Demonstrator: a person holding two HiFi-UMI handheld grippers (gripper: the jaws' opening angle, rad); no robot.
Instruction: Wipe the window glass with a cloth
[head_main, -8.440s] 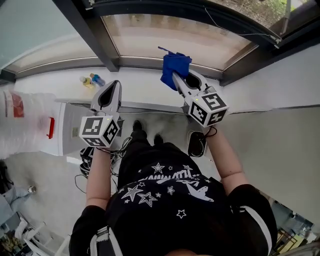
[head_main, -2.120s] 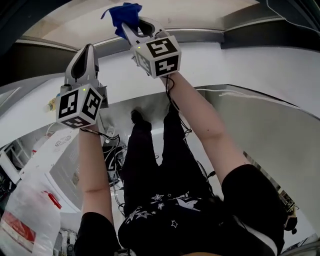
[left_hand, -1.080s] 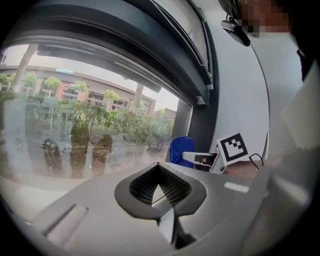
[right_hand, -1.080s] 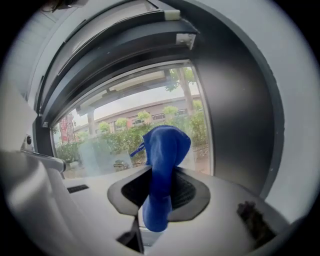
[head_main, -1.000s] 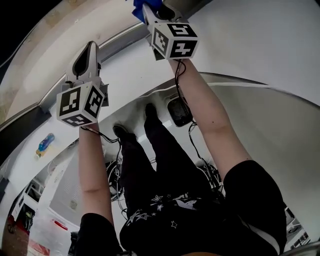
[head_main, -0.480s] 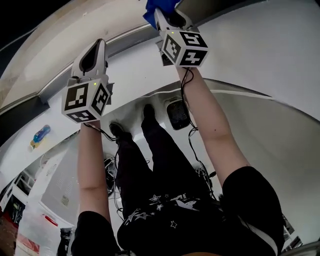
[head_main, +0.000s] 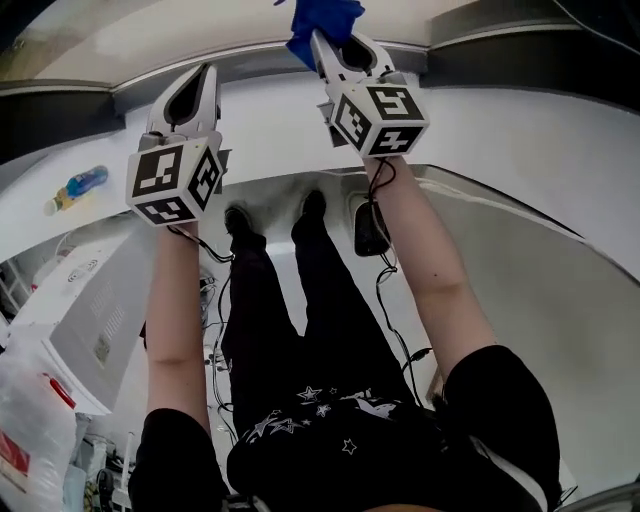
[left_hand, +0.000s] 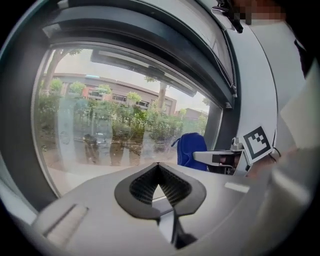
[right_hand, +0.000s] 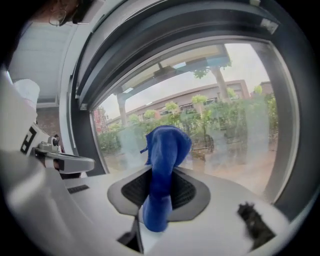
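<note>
Right gripper (right_hand: 159, 192): you have it clamped on the blue cloth (right_hand: 165, 147), with the window glass (right_hand: 235, 120) ahead.
Left gripper (left_hand: 158, 167): your jaws are together, holding nothing.

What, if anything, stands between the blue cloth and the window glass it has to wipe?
Nothing visible does. The blue cloth, clamped in the right gripper, faces the window glass directly; the left gripper, shut and empty, is off to its side.
</note>
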